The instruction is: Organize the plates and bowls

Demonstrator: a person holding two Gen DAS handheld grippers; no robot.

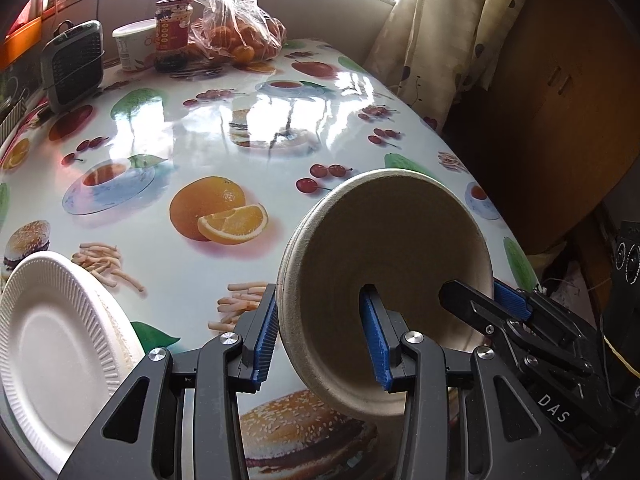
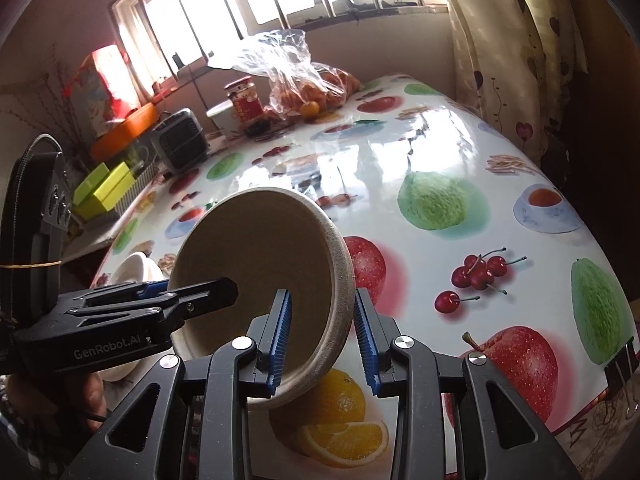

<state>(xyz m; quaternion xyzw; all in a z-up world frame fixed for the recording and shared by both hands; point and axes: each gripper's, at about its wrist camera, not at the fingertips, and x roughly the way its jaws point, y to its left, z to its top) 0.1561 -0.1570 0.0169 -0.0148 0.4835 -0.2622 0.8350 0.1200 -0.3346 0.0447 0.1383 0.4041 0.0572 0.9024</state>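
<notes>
A brown paper-pulp bowl [image 1: 384, 240] with a thick rim hangs tilted on its side above the fruit-print table, held from both sides. My left gripper [image 1: 320, 340] is shut on the bowl's left wall, one blue pad outside and one inside. My right gripper [image 2: 322, 340] is shut on the opposite wall of the same bowl [image 2: 256, 248]. Each gripper shows in the other's view: the right gripper [image 1: 480, 294] at the bowl's right rim, the left gripper [image 2: 192, 286] reaching in from the left. A white foam plate [image 1: 52, 340] lies flat at the table's near left corner, also seen as the plate [image 2: 136, 266] behind the left gripper.
The table [image 1: 168, 132] has a glossy oilcloth. At its far end stand a bag of oranges [image 1: 240, 36], a red jar [image 1: 174, 28], a white tub [image 1: 134, 44] and a small grey fan heater [image 1: 74, 64]. A curtain [image 1: 436, 32] and a wooden cabinet [image 1: 560, 100] flank the right edge.
</notes>
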